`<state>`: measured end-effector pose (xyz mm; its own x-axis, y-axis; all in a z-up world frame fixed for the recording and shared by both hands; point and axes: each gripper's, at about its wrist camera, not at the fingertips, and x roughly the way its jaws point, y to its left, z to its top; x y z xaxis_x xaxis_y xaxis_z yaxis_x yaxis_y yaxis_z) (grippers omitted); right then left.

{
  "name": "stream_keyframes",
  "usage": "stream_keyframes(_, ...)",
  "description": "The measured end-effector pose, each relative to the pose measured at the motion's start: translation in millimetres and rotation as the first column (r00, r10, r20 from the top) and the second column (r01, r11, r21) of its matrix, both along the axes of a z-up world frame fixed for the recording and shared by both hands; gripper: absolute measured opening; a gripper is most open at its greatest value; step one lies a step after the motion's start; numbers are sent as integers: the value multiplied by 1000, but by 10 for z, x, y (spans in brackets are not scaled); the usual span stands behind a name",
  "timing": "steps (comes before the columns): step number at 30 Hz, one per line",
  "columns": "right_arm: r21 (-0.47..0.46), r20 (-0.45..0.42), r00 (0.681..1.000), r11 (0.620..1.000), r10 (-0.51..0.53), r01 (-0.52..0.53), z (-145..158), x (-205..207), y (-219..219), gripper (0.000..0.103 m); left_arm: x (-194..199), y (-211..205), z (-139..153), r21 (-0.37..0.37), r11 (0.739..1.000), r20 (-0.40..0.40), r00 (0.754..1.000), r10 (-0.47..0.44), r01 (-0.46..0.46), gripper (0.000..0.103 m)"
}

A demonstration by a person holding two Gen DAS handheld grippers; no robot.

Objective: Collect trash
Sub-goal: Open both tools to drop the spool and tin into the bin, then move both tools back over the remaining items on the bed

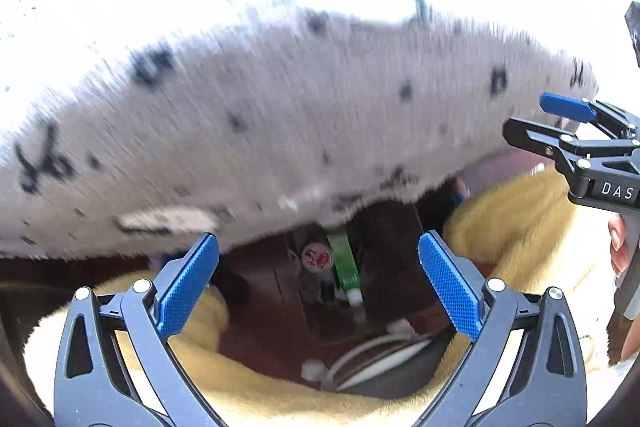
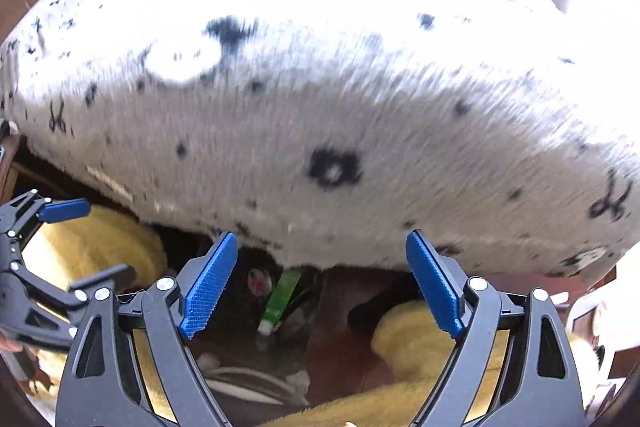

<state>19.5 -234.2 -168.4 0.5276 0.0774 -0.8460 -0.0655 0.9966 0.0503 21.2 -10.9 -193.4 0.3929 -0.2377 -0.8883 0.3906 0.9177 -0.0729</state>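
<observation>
While both tongs hang spread wide with nothing between their blue pads, a white fuzzy blanket with black marks (image 1: 280, 99) fills the space beyond them. Under its edge, just ahead of the left tongs (image 1: 318, 287), a green tube with a white cap (image 1: 346, 267) lies on the dark brown floor (image 1: 384, 247), beside a round red-and-white lid (image 1: 317, 255). Yellow fleece (image 2: 416, 343) lies beneath the right tongs (image 2: 322, 287). Coiled white cable (image 1: 376, 351) sits nearer.

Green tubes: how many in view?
1. The green tube lies on the dark surface under the white spotted blanket's edge, beside a round red-printed lid. The blanket may hide more.
</observation>
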Motion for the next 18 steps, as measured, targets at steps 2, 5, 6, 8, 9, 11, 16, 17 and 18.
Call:
stream_keyframes(2, 2, 39, 999, 1000, -11, 11, 146, 42, -75, 90, 54, 59, 166, -5, 1000, 50, 999, 18, -17, 95)
stream_keyframes(5, 13, 89, 996, 1000, -25, 24, 331, 175, -144, 90, 185, 130, 381, -9, 999, 114, 992, 48, -48, 95)
stream_keyframes(6, 10, 108, 994, 1000, -29, 28, 395, 227, -156, 90, 230, 139, 443, -12, 998, 128, 990, 59, -58, 95)
stream_keyframes(8, 10, 137, 990, 1000, -31, 29, 544, 338, -184, 90, 346, 172, 546, -17, 996, 154, 984, 85, -83, 95)
stream_keyframes(9, 15, 147, 989, 999, -32, 30, 601, 397, -222, 90, 404, 195, 567, -20, 995, 164, 982, 96, -94, 95)
stream_keyframes(11, 15, 161, 986, 999, -39, 37, 655, 541, -224, 90, 547, 247, 627, -21, 993, 180, 977, 116, -114, 95)
stream_keyframes(16, 25, 166, 985, 999, -47, 44, 737, 929, -188, 90, 878, 364, 789, -7, 989, 198, 969, 146, -147, 95)
stream_keyframes(17, 26, 165, 985, 999, -47, 44, 737, 1012, -178, 90, 958, 365, 785, -4, 988, 198, 969, 150, -153, 95)
stream_keyframes(18, 27, 166, 985, 999, -43, 39, 742, 1084, -166, 90, 1042, 390, 774, -4, 988, 196, 969, 152, -154, 95)
